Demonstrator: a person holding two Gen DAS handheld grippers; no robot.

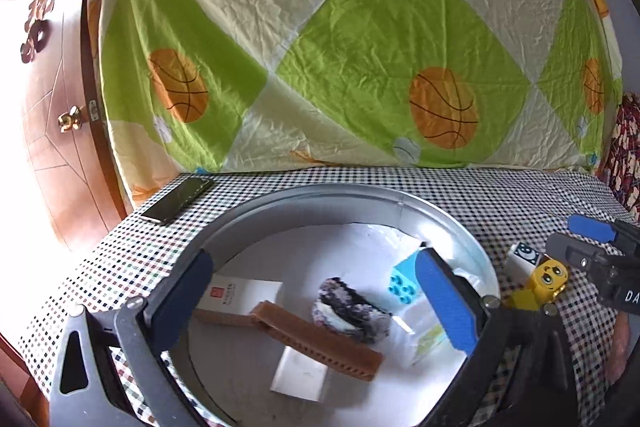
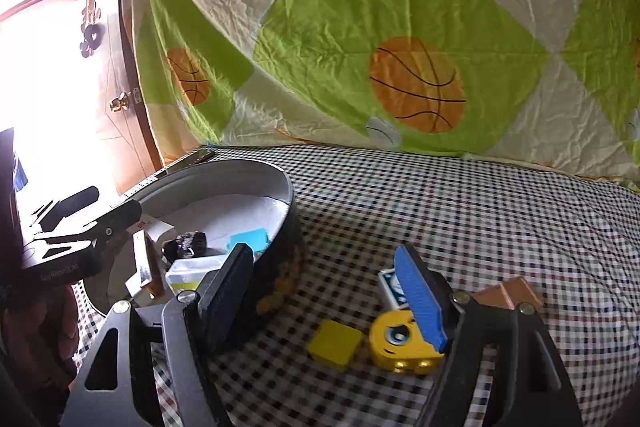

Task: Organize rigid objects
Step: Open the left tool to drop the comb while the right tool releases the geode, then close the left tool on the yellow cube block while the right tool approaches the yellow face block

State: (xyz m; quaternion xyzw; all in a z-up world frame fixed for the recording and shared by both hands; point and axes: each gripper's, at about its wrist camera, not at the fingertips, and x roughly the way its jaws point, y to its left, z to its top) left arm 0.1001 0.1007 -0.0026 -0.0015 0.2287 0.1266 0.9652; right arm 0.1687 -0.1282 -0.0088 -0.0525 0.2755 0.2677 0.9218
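Checked cloth (image 2: 460,211) lies bare right of the tin's rim (image 2: 290,195); both tongs gape, holding nothing.

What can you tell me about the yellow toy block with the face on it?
The yellow face block looks like shiny plastic, with cartoon eyes printed on one side and round studs. It lies tipped over on the checked tablecloth, outside the round tin, beside a plain yellow cube. Nothing grips it.
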